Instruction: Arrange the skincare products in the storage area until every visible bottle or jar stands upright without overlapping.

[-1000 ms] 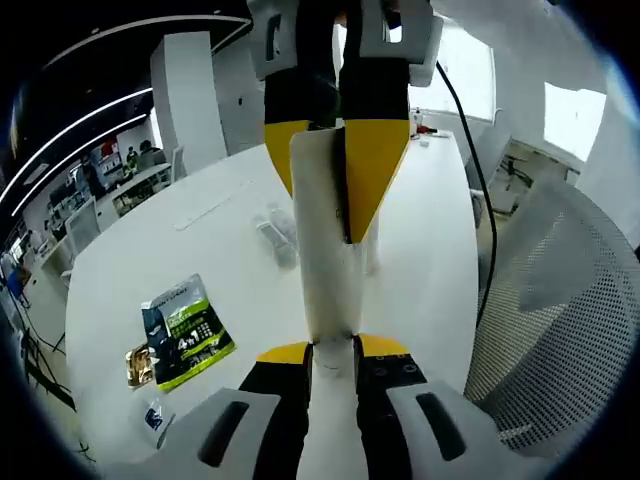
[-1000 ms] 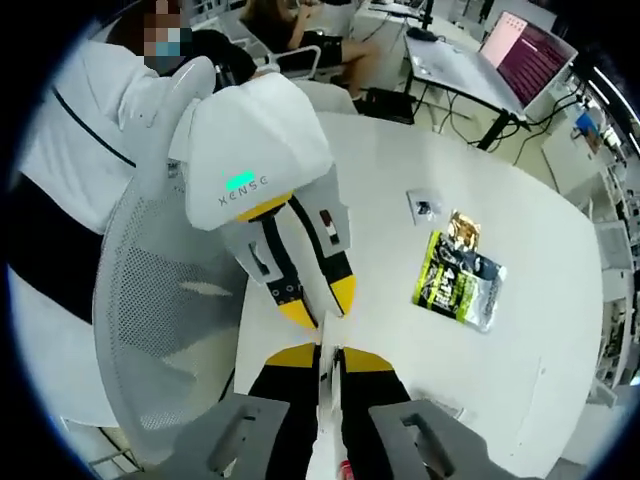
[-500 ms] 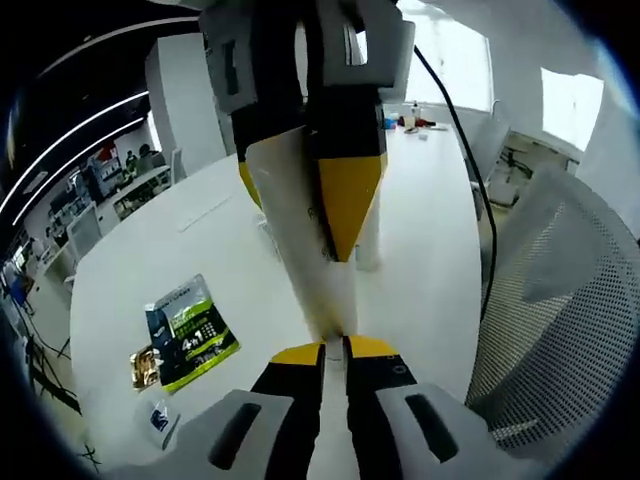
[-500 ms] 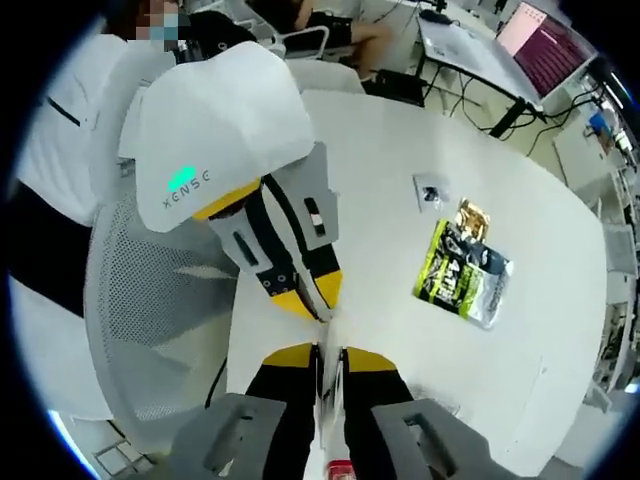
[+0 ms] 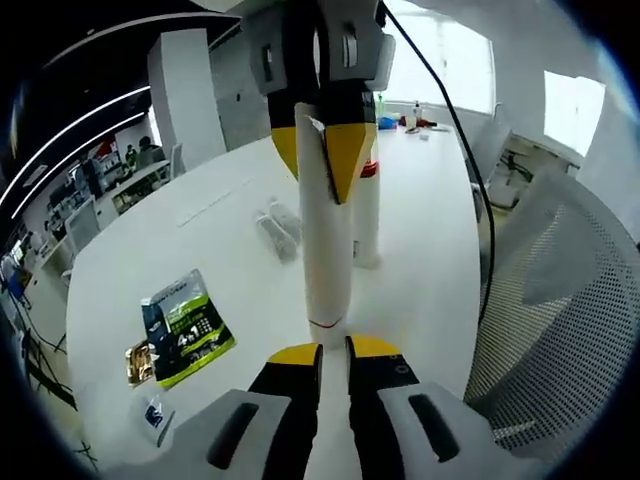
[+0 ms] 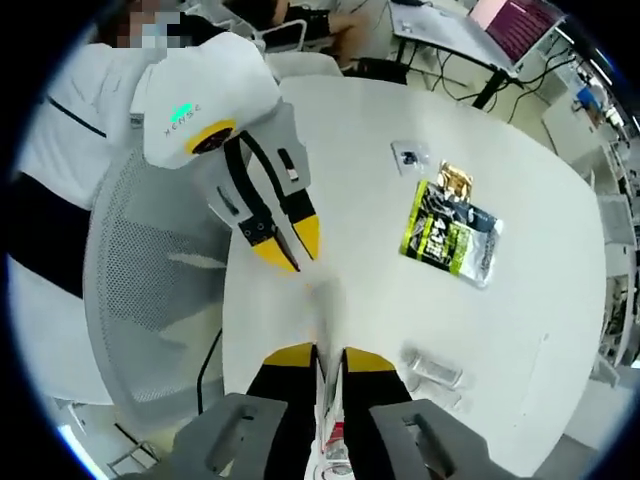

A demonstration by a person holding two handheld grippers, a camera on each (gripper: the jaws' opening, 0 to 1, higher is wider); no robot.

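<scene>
Since 0.5 s ago the tube's near end has come out of the left gripper; its 2 yellow-tipped jaws now sit nearly together with a thin gap, nothing between them. White tube hangs just beyond those tips, its near end just past them, apart from the jaws. Right gripper clamps the tube's far end from above, yellow tips pinched on both sides of it.

In the right gripper view the right gripper is pressed onto the tube's thin end, a white strip with red print running between the jaws. Left gripper sits just beyond the tube's other end, tips nearly closed, apart from it.

Relative to the tube, on the white round table: a second white bottle with red band stands upright just behind it; a clear pack lies flat beside that; a green sachet with a gold packet and small card lie well off to the side. A mesh chair is beside the table.
</scene>
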